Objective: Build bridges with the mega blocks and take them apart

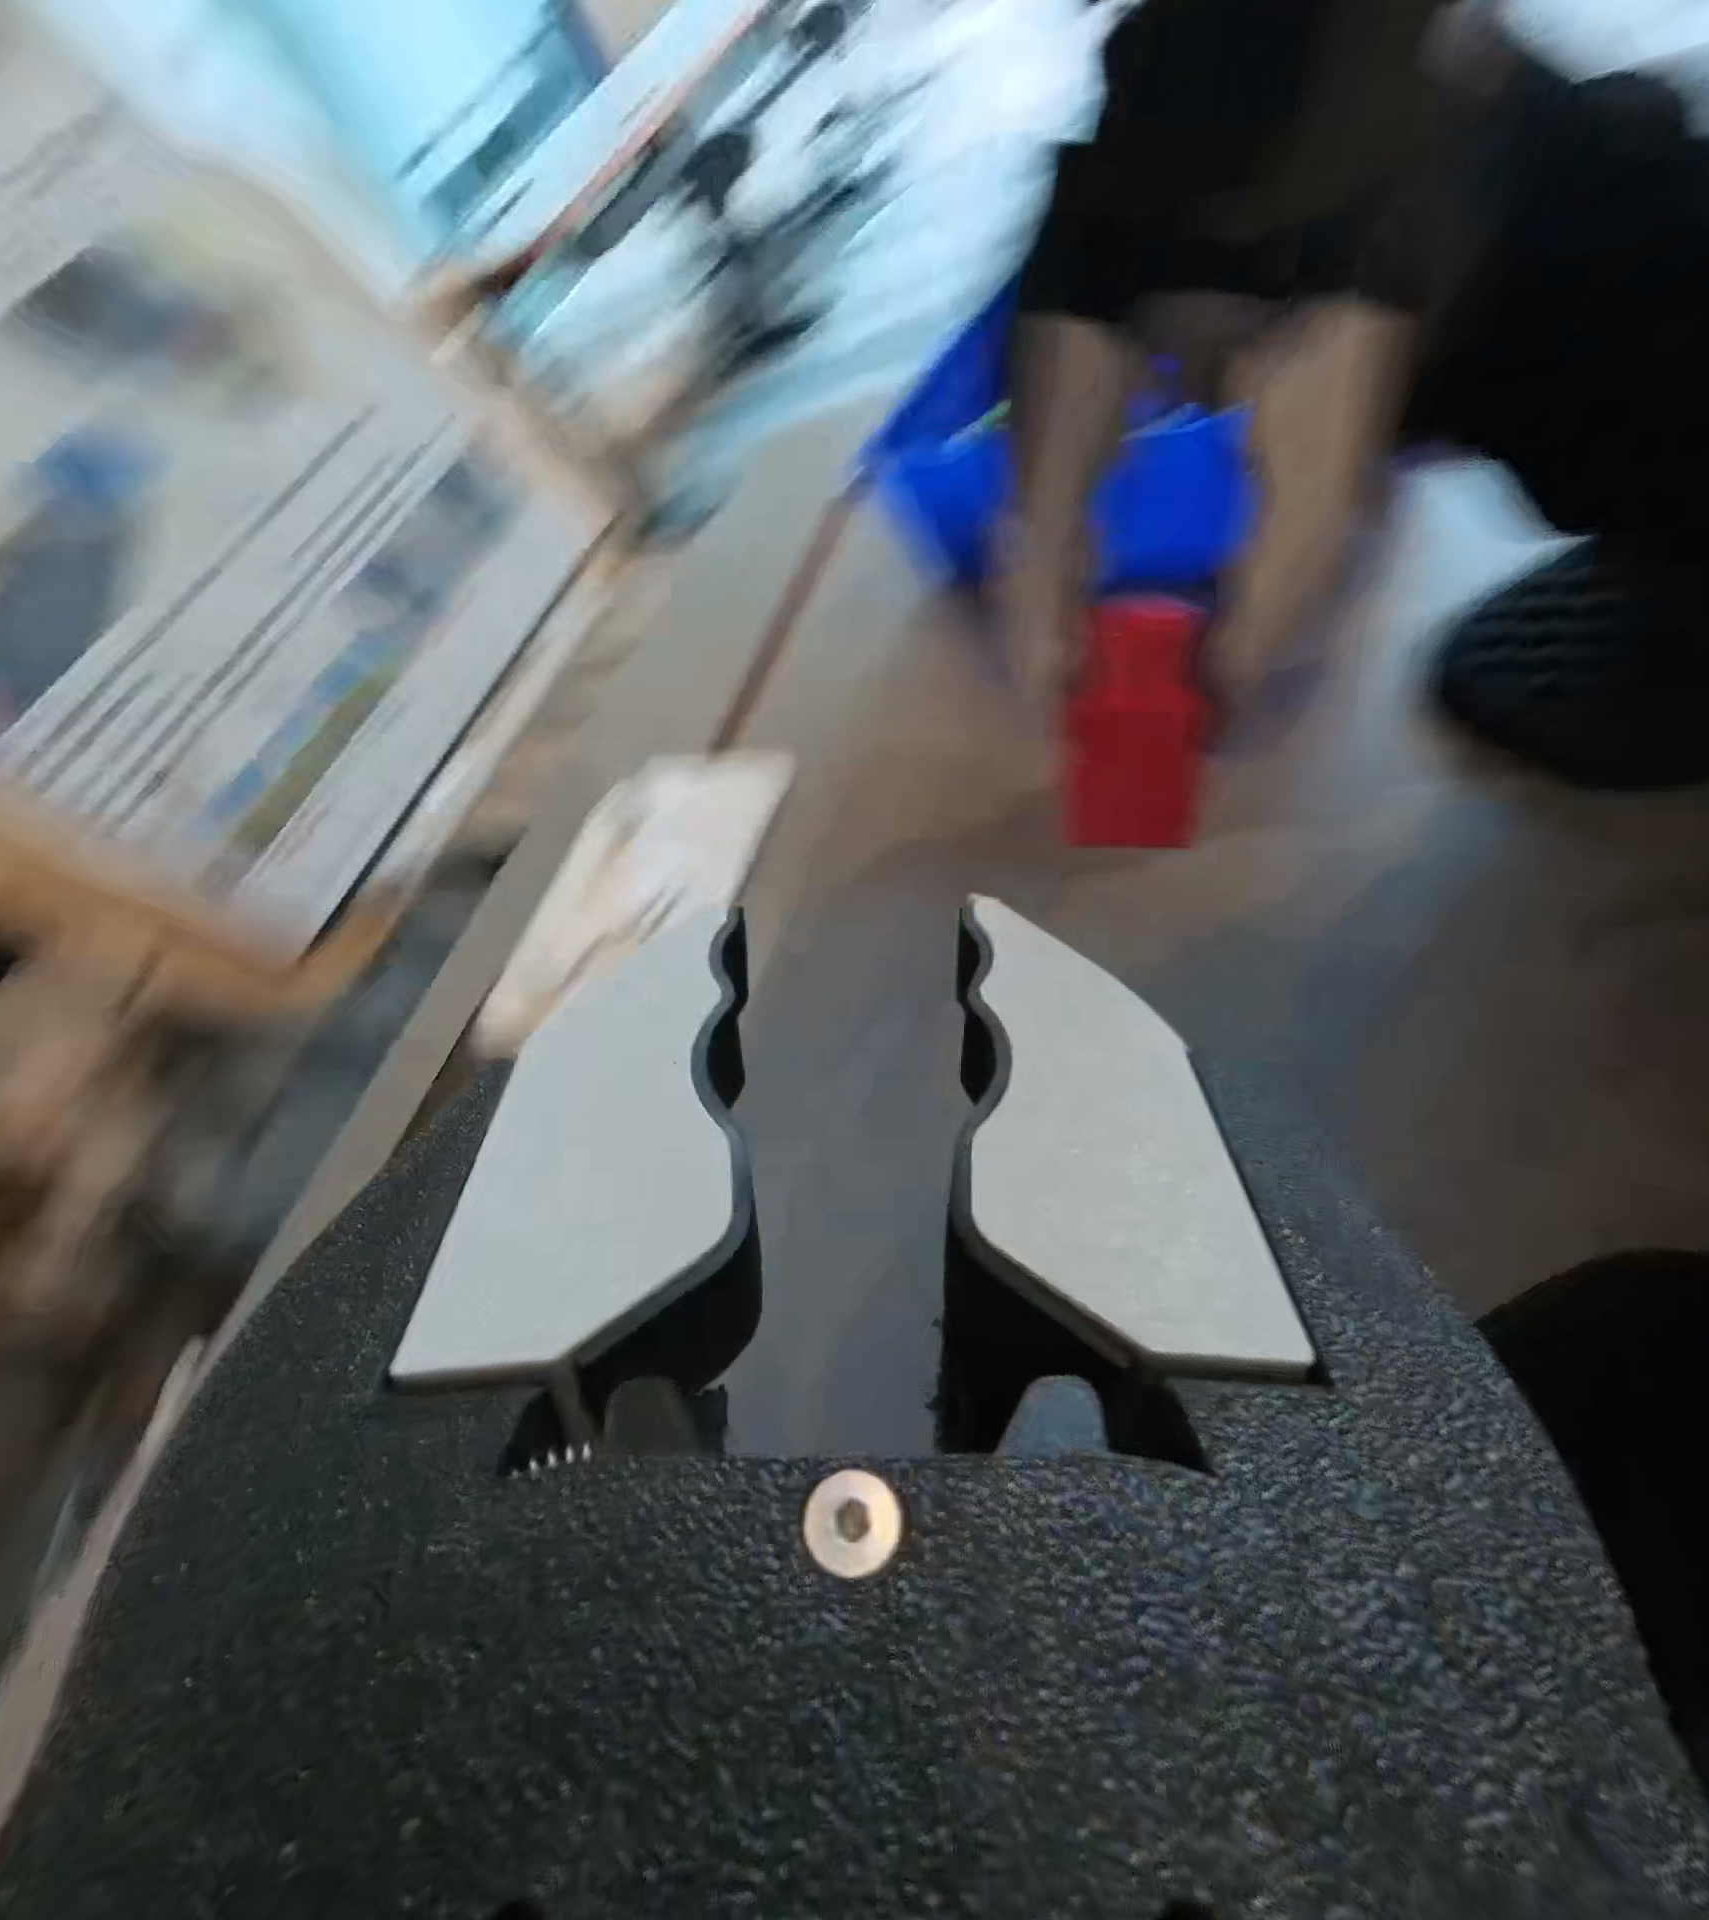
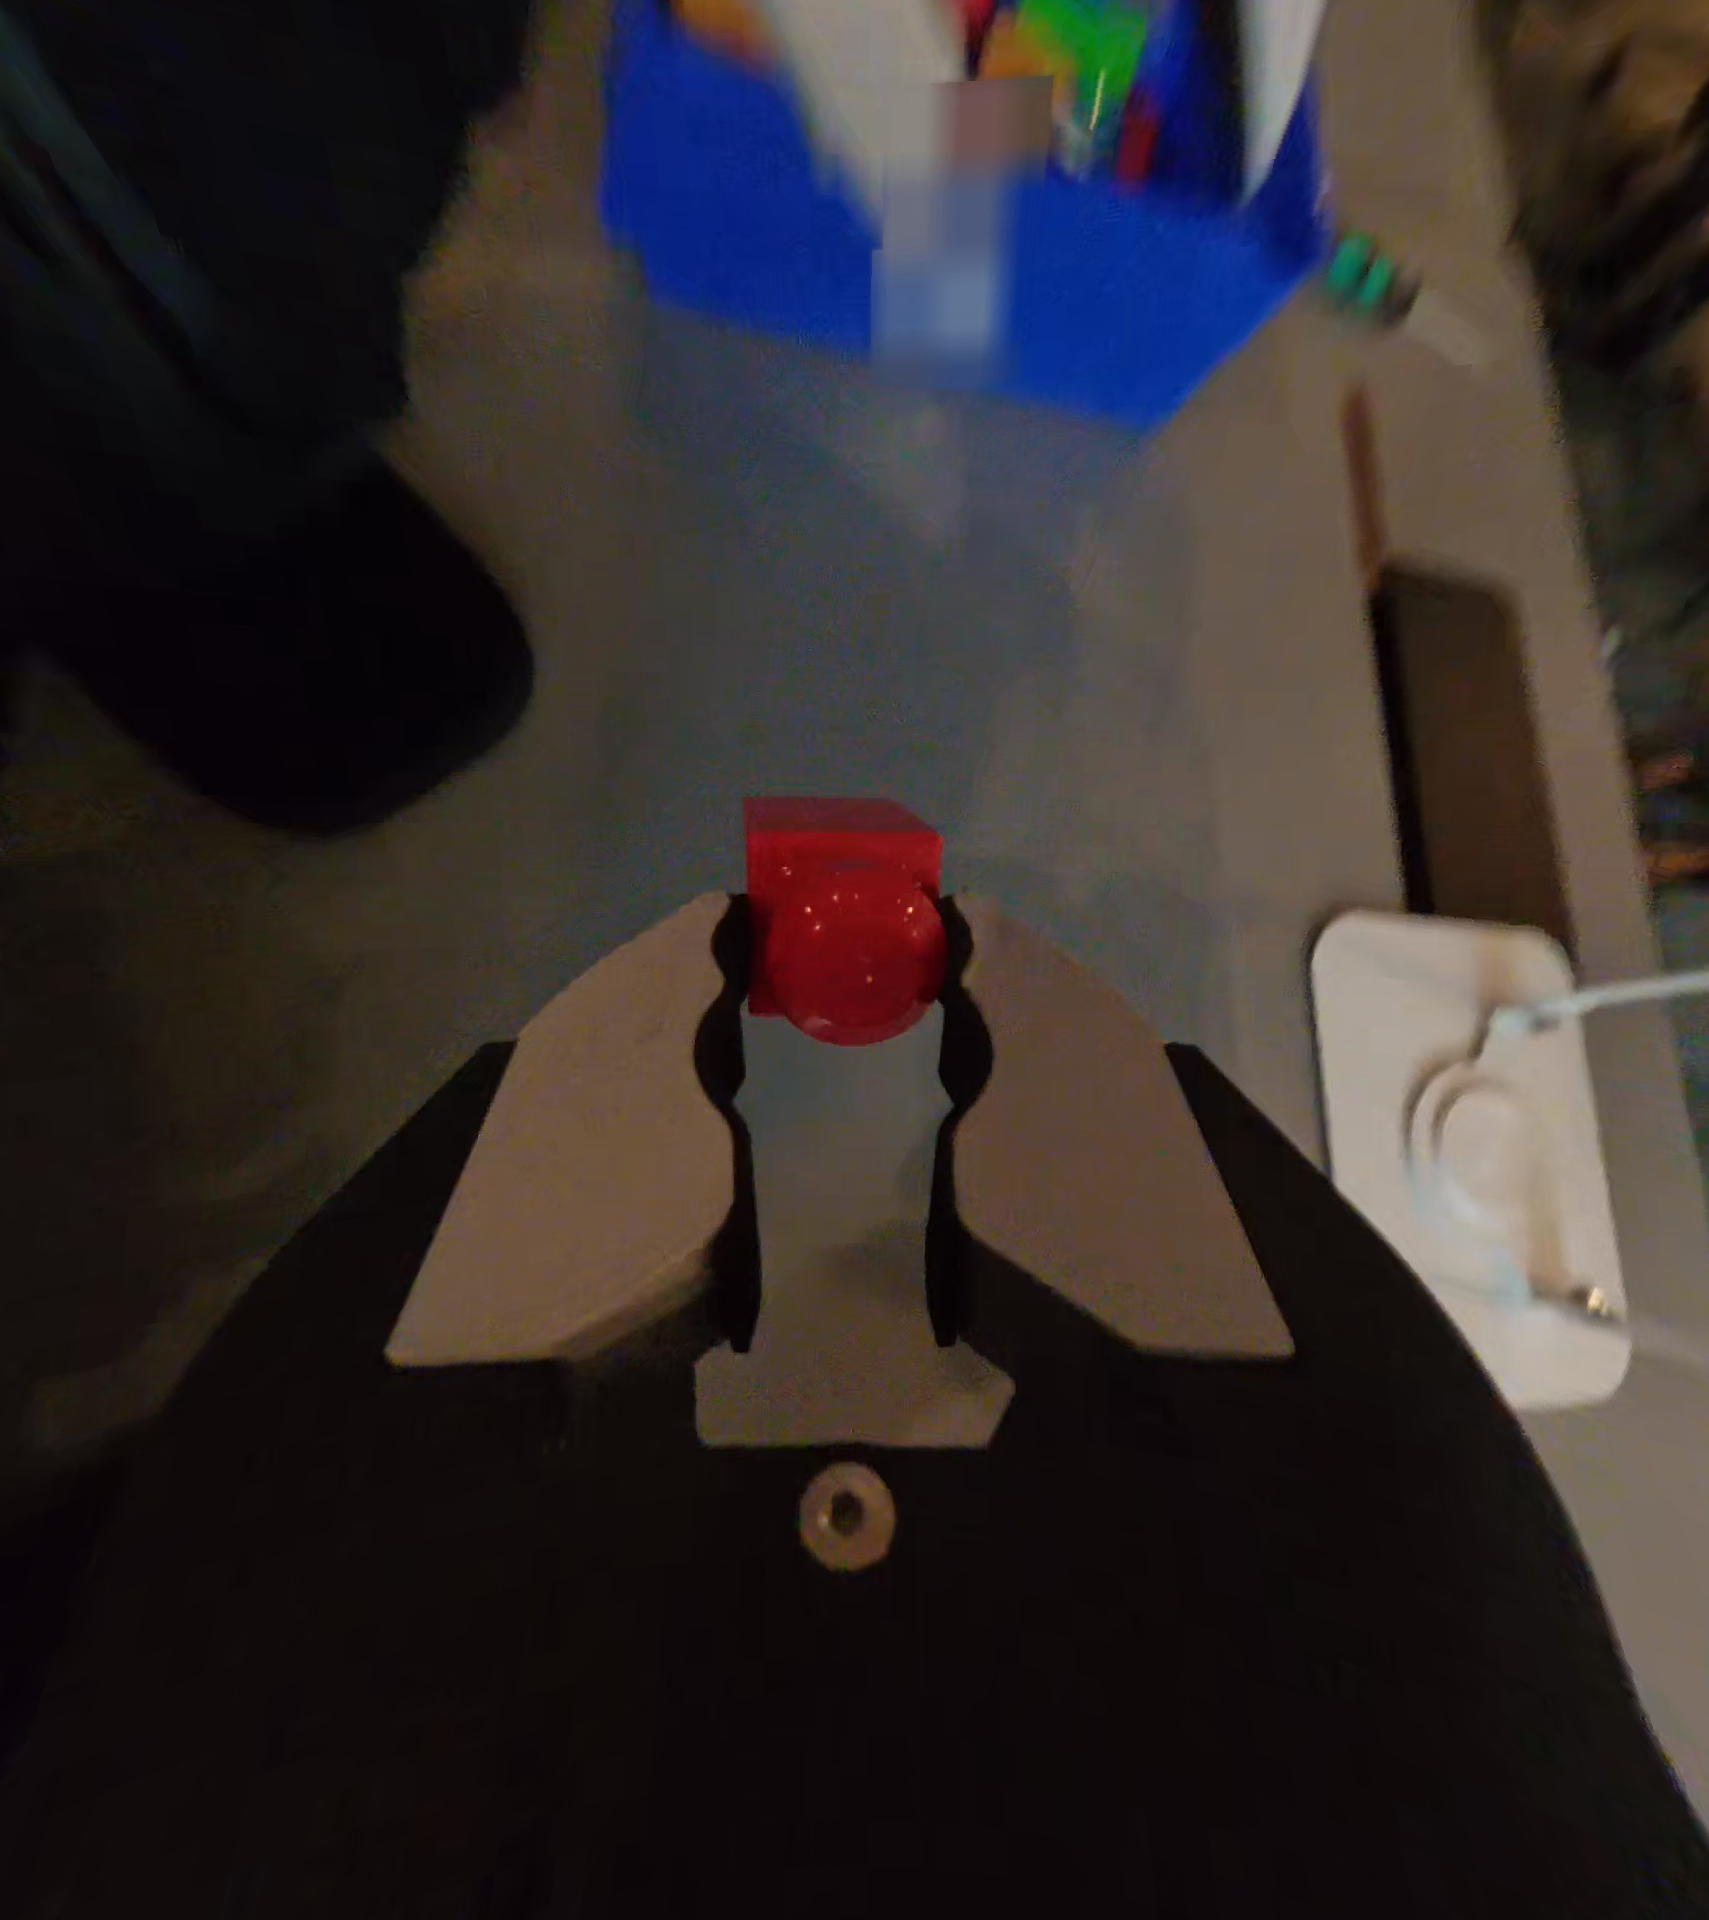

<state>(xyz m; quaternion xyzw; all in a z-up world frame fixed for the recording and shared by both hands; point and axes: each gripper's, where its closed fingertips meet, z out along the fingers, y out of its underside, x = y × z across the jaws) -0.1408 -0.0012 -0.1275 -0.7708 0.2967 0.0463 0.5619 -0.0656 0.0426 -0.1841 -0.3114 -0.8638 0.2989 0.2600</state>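
The right gripper [image 2: 848, 914] is clamped on a small red block [image 2: 845, 920]. The block sits right between the tips, with its round knob pointing back at the camera. Under it is a smooth grey floor [image 2: 621, 675], a bit shiny.

At 12 o'clock in the right wrist view stands a blue box [image 2: 746, 218] with bright bits of many colours inside (too blurry to tell what each one is). At 3 o'clock a white plate [image 2: 1452, 1164] lies on the floor with thin wires on it. At 9 o'clock there is a big dark shape, too dim to name.

The left gripper [image 1: 852, 935] holds nothing, and there is a clear gap between its fingers. That whole view is smeared and tilted. At 1 o'clock a red block [image 1: 1136, 727] shows on the brownish floor [image 1: 1452, 1039], between a person's two arms, with the blue box [image 1: 1172, 499] just behind it. The person [image 1: 1349, 187] wears black. At 10 o'clock a big flat board [image 1: 258, 623] with lines and coloured patches leans there, and a white flat thing [image 1: 663, 842] lies just past the left finger. Farther back the room looks pale blue and white.
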